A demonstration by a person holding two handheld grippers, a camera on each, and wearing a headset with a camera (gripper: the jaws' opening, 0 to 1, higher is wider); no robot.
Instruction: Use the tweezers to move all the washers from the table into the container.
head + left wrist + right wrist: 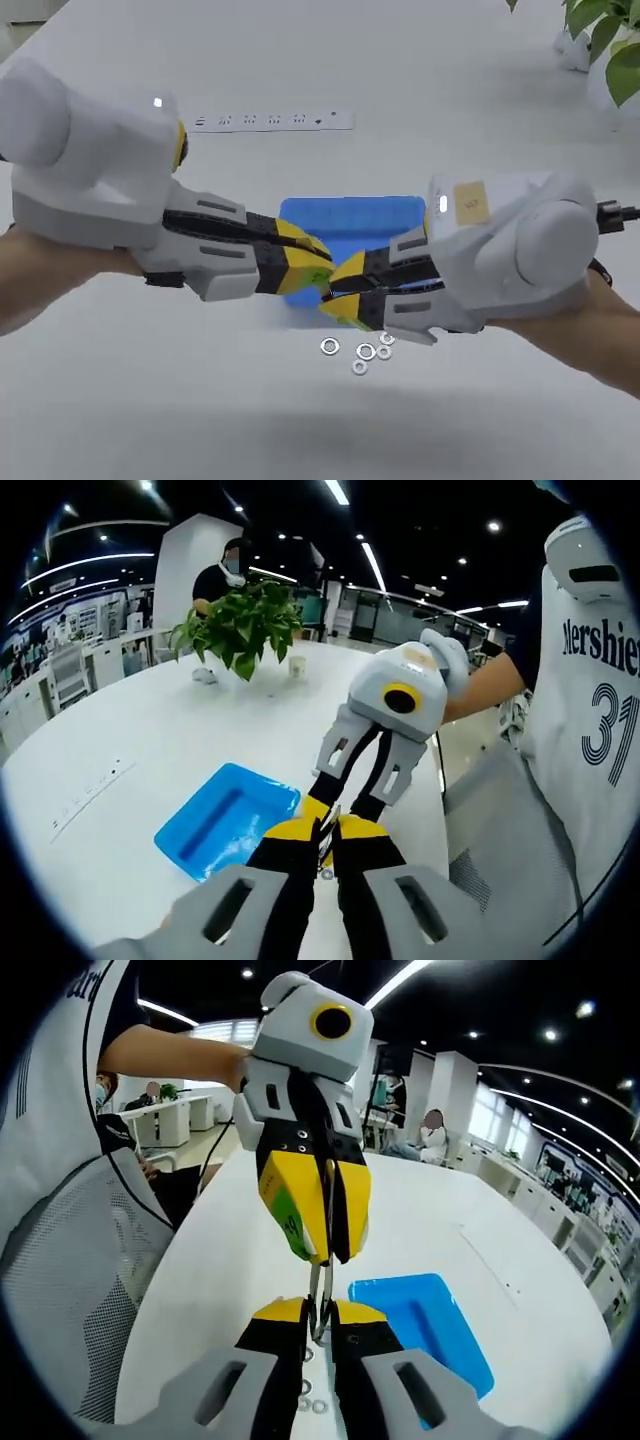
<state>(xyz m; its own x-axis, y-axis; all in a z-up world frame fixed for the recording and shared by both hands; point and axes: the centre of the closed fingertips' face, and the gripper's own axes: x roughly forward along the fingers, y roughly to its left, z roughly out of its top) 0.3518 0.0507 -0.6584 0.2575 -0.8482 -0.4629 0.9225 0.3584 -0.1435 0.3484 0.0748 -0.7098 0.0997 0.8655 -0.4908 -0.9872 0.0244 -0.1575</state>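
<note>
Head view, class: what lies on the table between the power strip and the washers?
The blue container, seen in the head view, lies between the power strip and the washers.

White table (450, 80), blue rectangular container (350, 215) near its middle, five small metal washers (366, 351) clustered just in front of it, white power strip (270, 121) behind, leafy potted plant (600, 40) at the far right.

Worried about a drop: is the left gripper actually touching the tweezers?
Touching. The right gripper view shows the tweezers clamped between the closed jaws of the left gripper.
</note>
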